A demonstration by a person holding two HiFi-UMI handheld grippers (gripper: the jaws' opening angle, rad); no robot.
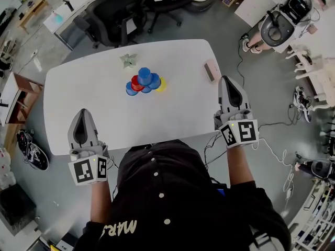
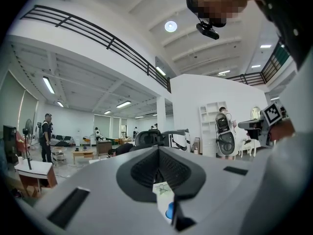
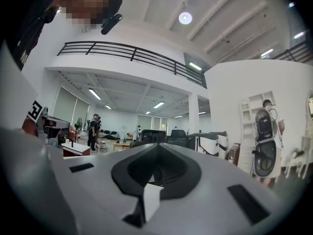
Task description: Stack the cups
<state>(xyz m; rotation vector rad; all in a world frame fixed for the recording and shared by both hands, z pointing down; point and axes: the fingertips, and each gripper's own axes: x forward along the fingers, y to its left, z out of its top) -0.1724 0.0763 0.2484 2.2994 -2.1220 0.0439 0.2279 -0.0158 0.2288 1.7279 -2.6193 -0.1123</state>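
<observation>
At the near edge of the table, the left gripper (image 1: 82, 111) and the right gripper (image 1: 227, 78) each have their jaws pressed together on nothing; the grey, ribbed-lined jaws meet in a point. The left one hangs at the table's front left corner and the right one over its right side. Both point away from the person.

Between them spreads a white, smooth, rounded-corner table (image 1: 104, 114). The cups (image 1: 145, 81) sit near its middle, well ahead of both grippers and roughly midway between them. They are bunched and touching one another, with a blue one seemingly on top of red, blue and yellow ones. Just beyond them lies a pale green star-shaped thing (image 1: 128, 60), and a pink block (image 1: 211, 70) lies toward the right edge, just ahead of the right gripper.

Round the table is a grey, glossy floor (image 1: 230, 25). Black office chairs (image 1: 112, 14) stand at the far side, shoes (image 1: 31, 145) lie at the left and cables (image 1: 272, 140) trail at the right.
</observation>
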